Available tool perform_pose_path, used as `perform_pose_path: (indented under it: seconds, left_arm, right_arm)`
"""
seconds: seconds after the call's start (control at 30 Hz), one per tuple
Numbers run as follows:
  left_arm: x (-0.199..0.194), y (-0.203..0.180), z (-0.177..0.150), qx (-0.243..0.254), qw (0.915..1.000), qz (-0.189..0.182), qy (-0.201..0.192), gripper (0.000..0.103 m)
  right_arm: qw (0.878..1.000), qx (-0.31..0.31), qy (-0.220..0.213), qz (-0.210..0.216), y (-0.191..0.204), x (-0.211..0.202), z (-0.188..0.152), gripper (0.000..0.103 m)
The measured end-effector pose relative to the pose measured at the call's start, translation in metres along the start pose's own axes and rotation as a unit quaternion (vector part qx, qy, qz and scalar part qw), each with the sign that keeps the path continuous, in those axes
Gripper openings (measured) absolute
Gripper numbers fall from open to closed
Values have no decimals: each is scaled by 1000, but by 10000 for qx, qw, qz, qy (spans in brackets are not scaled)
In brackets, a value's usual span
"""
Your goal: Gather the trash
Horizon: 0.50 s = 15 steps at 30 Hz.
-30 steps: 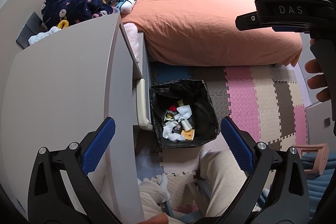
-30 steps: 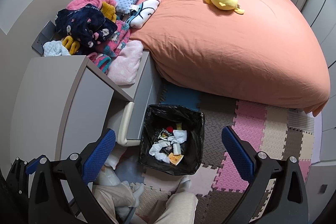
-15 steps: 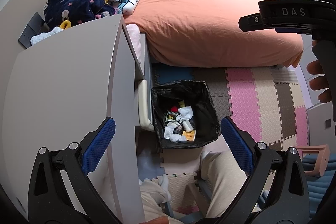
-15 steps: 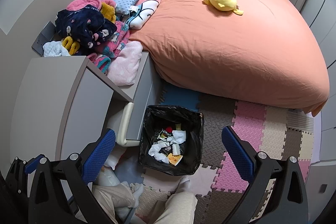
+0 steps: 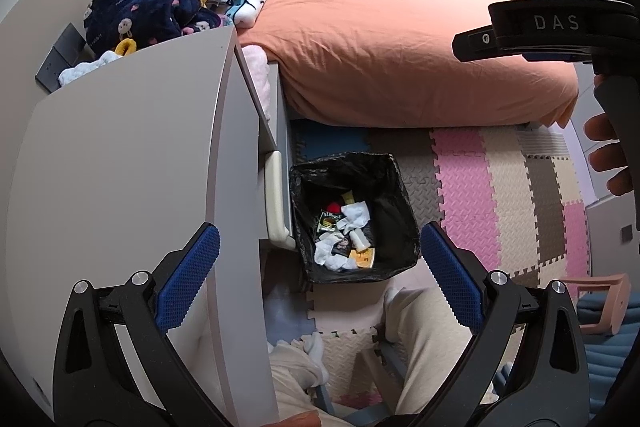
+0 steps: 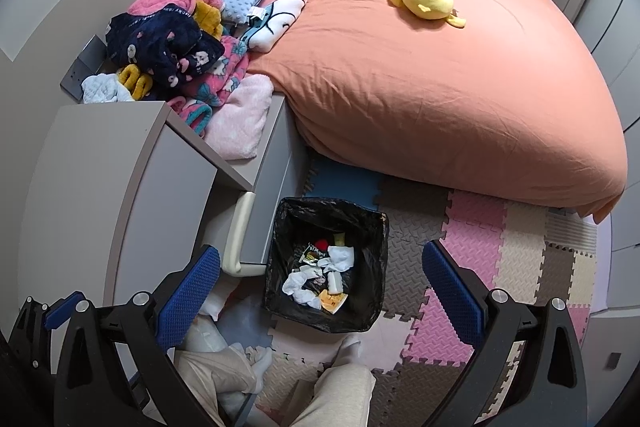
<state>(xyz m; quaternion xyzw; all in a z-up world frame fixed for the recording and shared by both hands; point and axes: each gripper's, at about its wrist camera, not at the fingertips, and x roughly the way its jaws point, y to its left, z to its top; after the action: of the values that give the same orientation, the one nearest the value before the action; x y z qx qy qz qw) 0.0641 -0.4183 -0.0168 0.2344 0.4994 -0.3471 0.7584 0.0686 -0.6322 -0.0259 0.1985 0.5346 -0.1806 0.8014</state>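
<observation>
A square bin with a black liner (image 5: pixel 390 183) (image 6: pixel 376 227) stands on the foam floor mat beside the grey nightstand. Inside lies trash (image 5: pixel 346 233) (image 6: pixel 320 277): crumpled white tissues, a small wrapper, something red, a yellow scrap. My left gripper (image 5: pixel 316 283) hangs open high above the bin, nothing between its blue pads. My right gripper (image 6: pixel 320 291) is open too, empty, also above the bin. In the left wrist view the right gripper's black body (image 5: pixel 560 27) shows at the upper right, held by a hand (image 5: pixel 604 151).
A grey nightstand (image 5: pixel 120 187) (image 6: pixel 100 187) with an open drawer stands left of the bin, clothes (image 6: pixel 180 55) piled behind it. The orange bed (image 6: pixel 440 75) carries a yellow plush toy (image 6: pixel 428 1). The person's legs (image 6: pixel 336 395) are below. A pink stool (image 5: pixel 600 301) sits at the right.
Both views have shifted only slightly; the bin sits a touch lower and to the right in the left wrist view. Both grippers stay open and empty.
</observation>
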Motion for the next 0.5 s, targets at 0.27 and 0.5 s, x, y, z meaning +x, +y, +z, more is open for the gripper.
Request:
perform_pose_path:
  seconds: [0.27,0.5]
  left_arm:
    - [0,1,-2,3,10000,-38,-17,97]
    - [1,0,-2,11,10000,-28,21,97]
  right_arm:
    - [10000,0,-1,-23,2,1,0,101]
    - [10000,0,0,-17,2,1,-1,101]
